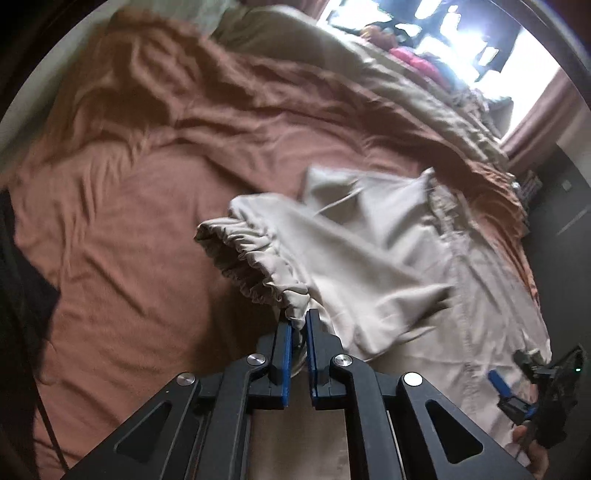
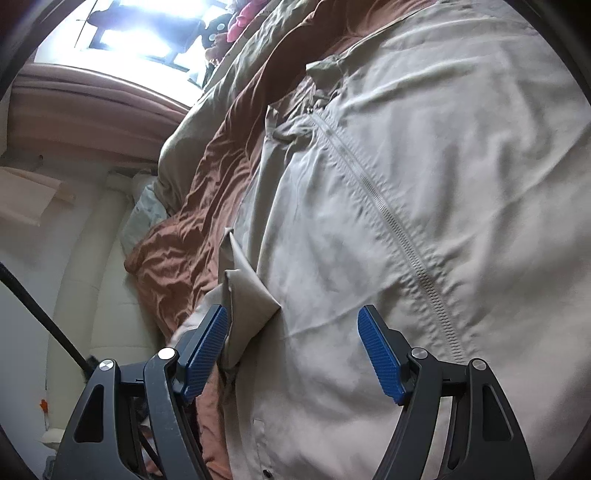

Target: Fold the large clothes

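Note:
A large beige zip-front jacket (image 2: 388,240) lies spread on a brown bedsheet (image 1: 129,221). My left gripper (image 1: 299,325) is shut on the jacket's sleeve near its gathered elastic cuff (image 1: 251,266) and holds it lifted above the bed. The jacket body (image 1: 461,295) lies to the right of it. My right gripper (image 2: 291,343) is open just above the jacket's lower front, left of the zipper (image 2: 399,221). A folded-up flap of beige fabric (image 2: 243,306) stands against its left finger. The right gripper also shows in the left wrist view (image 1: 517,395).
A rumpled olive-grey duvet (image 1: 332,51) lies along the far side of the bed. Bright windows (image 1: 461,29) with brown curtains (image 2: 85,107) stand beyond. A cream padded bed edge (image 2: 96,280) and a black cable (image 2: 40,314) lie left of the right gripper.

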Motion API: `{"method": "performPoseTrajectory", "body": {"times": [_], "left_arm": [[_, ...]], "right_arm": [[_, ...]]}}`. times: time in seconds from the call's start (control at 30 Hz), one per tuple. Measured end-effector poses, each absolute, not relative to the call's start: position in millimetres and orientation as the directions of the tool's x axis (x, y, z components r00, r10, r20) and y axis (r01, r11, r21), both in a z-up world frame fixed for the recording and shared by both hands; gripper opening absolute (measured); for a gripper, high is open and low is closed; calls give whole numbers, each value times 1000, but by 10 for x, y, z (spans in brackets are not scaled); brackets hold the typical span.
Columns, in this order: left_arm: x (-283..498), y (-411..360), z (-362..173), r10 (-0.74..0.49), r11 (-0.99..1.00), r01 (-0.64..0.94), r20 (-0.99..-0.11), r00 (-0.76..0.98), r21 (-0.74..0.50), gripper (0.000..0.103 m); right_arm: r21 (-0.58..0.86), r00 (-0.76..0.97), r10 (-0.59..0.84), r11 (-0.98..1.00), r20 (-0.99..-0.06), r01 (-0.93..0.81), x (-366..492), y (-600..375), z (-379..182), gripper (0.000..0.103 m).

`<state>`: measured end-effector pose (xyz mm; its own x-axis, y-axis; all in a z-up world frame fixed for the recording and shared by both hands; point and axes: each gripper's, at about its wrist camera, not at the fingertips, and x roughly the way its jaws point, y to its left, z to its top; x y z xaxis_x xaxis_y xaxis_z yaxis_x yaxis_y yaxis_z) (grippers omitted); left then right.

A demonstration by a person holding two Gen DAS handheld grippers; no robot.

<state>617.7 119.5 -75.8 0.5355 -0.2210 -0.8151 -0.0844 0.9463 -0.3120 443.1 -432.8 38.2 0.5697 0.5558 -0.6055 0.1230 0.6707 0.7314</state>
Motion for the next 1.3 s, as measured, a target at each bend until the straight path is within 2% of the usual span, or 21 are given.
{"method": "performPoseTrajectory", "body": {"times": [0.33,0.67,0.8,0.83,0.9,0.97,1.03,1.3], "left_arm": [[6259,155,105,-240,969,115,-740,628,-217,7],[6320,-1069,491,-355,923,352,-688,633,-154,6],[6363,-1491,473,-430,878,444,-702,568,-179,8],[6367,-1594,454,-441,870,459,-704,557,-181,10],[6379,-1733,402,-454,858,478,-711,536,-188,20],[6380,-1768,369,-465,855,477,-705,535,-203,46],[6371,-1713,344,-460,865,458,-691,558,-206,54],[6412,-1009,40,-374,925,295,-715,591,-241,54]], "right_arm": [[737,603,534,661,-592,138,4405,-4784,409,72],[784,643,554,609,-530,122,4383,-4988,424,72],[804,680,531,575,-506,150,4318,-5152,401,72],[809,689,523,566,-502,160,4302,-5192,390,72],[810,696,507,555,-508,187,4284,-5254,349,72],[813,698,499,542,-514,211,4278,-5301,310,72],[820,698,498,523,-515,232,4275,-5335,262,72],[836,684,507,460,-525,301,4264,-5410,93,72]]}}
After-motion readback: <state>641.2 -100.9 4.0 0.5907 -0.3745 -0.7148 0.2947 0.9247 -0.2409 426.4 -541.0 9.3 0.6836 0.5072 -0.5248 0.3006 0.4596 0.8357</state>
